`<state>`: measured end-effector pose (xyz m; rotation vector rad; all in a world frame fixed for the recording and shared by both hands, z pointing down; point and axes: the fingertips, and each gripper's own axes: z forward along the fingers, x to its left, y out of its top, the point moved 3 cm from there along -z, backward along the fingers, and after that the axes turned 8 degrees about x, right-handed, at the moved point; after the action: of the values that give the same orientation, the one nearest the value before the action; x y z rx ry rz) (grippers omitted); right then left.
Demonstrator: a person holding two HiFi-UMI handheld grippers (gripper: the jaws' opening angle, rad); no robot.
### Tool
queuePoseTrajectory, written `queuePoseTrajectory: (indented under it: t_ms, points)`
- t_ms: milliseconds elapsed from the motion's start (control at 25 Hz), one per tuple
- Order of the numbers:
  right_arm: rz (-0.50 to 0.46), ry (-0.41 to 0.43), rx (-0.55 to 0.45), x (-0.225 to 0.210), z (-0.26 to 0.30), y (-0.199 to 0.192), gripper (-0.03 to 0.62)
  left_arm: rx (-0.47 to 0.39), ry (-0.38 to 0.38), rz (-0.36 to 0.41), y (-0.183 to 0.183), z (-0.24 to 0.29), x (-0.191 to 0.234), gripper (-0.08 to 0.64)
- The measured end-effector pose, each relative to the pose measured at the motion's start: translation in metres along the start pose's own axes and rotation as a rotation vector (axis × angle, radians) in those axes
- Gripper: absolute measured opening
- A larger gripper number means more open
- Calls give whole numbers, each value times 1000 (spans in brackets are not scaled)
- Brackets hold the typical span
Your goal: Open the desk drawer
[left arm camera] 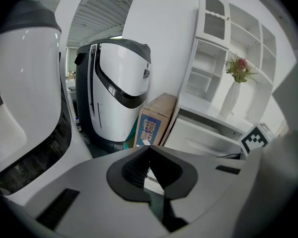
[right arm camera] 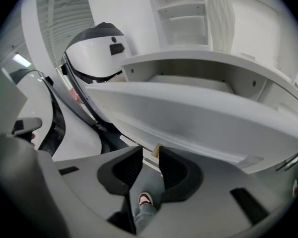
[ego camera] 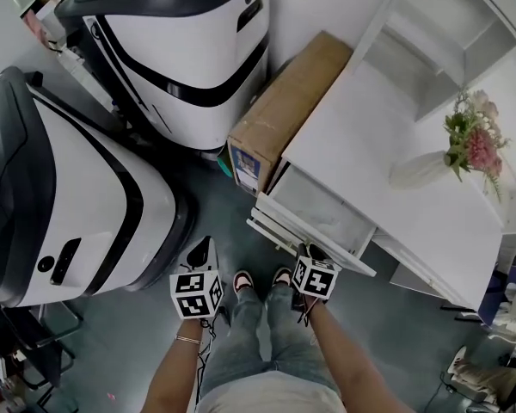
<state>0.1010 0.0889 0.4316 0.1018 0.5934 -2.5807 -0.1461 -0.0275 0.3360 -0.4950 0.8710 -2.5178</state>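
The drawer [right arm camera: 188,118] stands pulled out just ahead of and above the right tool [right arm camera: 150,155], whose jaws are apart and empty, the left tool [left arm camera: 148,148] closed off to its side; opening looks done, so backing away seems next.

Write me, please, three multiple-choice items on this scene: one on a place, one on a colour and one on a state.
1. The cardboard box sits: A) between the desk and the white machine; B) on the desk; C) on top of the white machine.
2. The desk drawer is: A) brown; B) white; C) black.
3. The desk drawer is: A) shut; B) taken out; C) pulled open.
Key: 1A, it lies against the desk's end; 2B, it is white like the desk; 3C, its inside shows.
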Motion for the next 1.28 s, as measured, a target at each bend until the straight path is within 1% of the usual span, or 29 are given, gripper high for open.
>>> queuePoseTrajectory:
  t_ms: [80,160,280,320,400,520,640,760,880,960,1080,1200,1280]
  points:
    - [-67,51,-24,8,-22,4,112,-13,-7,13,12,-1,-9,18]
    - [-150,93,-82,15,-52,16,112,-33,-27,35,30,-3,-22,18]
    - [-263,114,-239,14,-110,53,108,-85,-74,76,67,-8,-47,18]
    - [-283,110,-299,10,-133,69,104,-107,-90,89,81,-10,-58,18]
    - [-287,93,-421,-4,-179,102,97,-159,-124,114,111,-17,-80,18]
    - [-229,37,-619,-35,-250,151,82,-258,-191,156,165,-30,-116,18]
    - [-136,-58,-823,-78,-322,186,45,-360,-252,209,217,-47,-153,18]
    - [-24,-181,-1012,-125,-388,198,19,-457,-298,273,265,-68,-191,18]
    - [90,-291,-1143,-164,-434,189,11,-549,-365,336,306,-89,-228,18]
    - [147,-341,-1188,-184,-452,177,9,-598,-395,351,320,-104,-245,18]
    - [204,-388,-1212,-206,-464,159,9,-649,-413,360,327,-120,-264,18]
    - [214,-439,-1196,-216,-465,147,9,-670,-422,382,327,-123,-280,18]
    - [209,-464,-1177,-219,-463,143,8,-665,-420,388,323,-120,-286,18]
